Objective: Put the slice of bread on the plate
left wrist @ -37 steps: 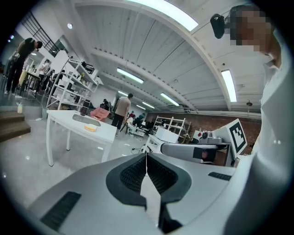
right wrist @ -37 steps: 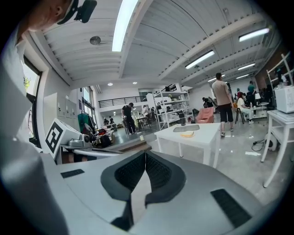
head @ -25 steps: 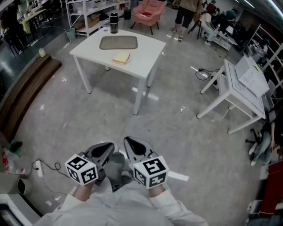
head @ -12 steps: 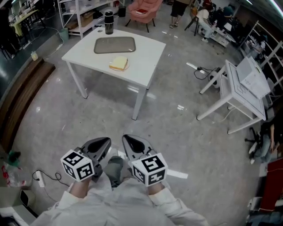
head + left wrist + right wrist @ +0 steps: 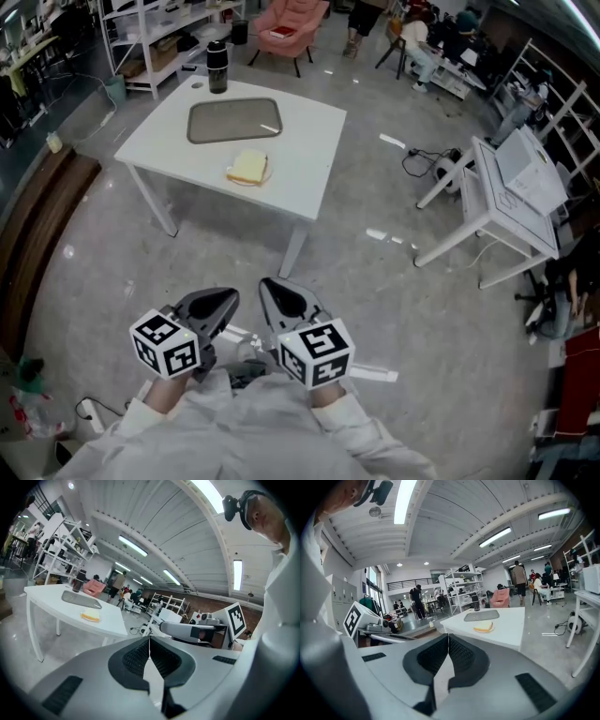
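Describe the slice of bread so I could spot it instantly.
Find the white square table. On it, nearer you than the grey tray and the dark bottle, lies the slice of bread, the only pale yellow thing there.

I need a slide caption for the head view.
Left gripper, right gripper, both shut, facing a table with bread and grey tray.
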Tool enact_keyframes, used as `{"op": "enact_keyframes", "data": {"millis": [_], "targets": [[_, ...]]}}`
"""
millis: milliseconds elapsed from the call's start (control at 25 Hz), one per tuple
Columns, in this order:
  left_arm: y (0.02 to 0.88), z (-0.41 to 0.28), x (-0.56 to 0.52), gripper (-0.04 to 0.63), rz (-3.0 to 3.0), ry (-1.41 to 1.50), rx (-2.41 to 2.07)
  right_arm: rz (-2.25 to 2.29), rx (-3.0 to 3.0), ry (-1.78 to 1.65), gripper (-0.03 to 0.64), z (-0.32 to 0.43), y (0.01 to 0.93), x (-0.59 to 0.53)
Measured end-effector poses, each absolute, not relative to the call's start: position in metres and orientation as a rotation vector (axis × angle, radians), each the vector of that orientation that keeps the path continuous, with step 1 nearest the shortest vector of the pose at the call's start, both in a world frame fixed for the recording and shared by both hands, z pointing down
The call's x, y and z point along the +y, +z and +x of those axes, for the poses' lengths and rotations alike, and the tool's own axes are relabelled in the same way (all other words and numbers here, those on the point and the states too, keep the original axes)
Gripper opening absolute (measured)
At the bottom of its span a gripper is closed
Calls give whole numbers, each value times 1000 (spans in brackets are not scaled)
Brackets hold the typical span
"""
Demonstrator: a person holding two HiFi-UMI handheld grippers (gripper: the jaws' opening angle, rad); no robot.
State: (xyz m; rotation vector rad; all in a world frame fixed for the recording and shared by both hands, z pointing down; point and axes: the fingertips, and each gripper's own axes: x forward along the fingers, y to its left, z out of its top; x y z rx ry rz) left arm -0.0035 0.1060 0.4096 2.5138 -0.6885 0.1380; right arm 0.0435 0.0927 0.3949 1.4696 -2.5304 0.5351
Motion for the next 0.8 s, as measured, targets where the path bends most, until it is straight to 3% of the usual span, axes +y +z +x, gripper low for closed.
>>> {"op": "enact_keyframes", "data": {"millis": [800], "targets": [[429, -25, -6, 12, 2474, 159, -606, 1541, -2433, 590, 15, 19, 411, -24]]}}
